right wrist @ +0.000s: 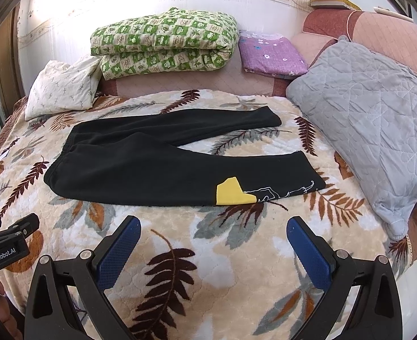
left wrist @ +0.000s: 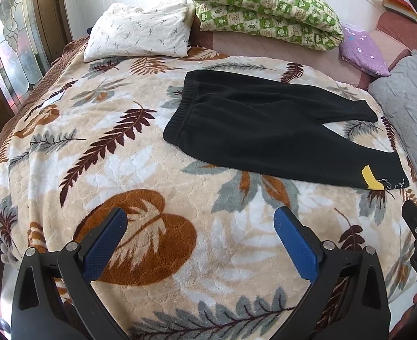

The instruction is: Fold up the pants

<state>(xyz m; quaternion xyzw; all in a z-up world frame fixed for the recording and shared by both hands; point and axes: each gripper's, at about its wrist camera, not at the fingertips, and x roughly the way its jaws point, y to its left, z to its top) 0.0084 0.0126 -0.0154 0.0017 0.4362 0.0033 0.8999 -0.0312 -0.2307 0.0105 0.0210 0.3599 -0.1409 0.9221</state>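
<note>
The black pants (right wrist: 151,167) lie flat and unfolded on the leaf-patterned blanket (right wrist: 208,255) covering the bed, in its middle. The waistband points toward the bed's left edge and the two legs spread apart toward the right edge, where a grey quilted pillow (right wrist: 378,130) rests. A yellow patch (right wrist: 232,192) marks the nearer leg.

The left gripper (left wrist: 200,223) hovers over the blanket near the front edge, its blue fingers (left wrist: 106,243) spread wide and holding nothing. The right gripper (right wrist: 214,232) hovers beside it, fingers (right wrist: 310,252) likewise wide apart and empty, clear of the pants.

At the far edge sit a white pillow (right wrist: 63,90), a folded green quilt (right wrist: 166,48) and a purple cushion (right wrist: 271,53).
</note>
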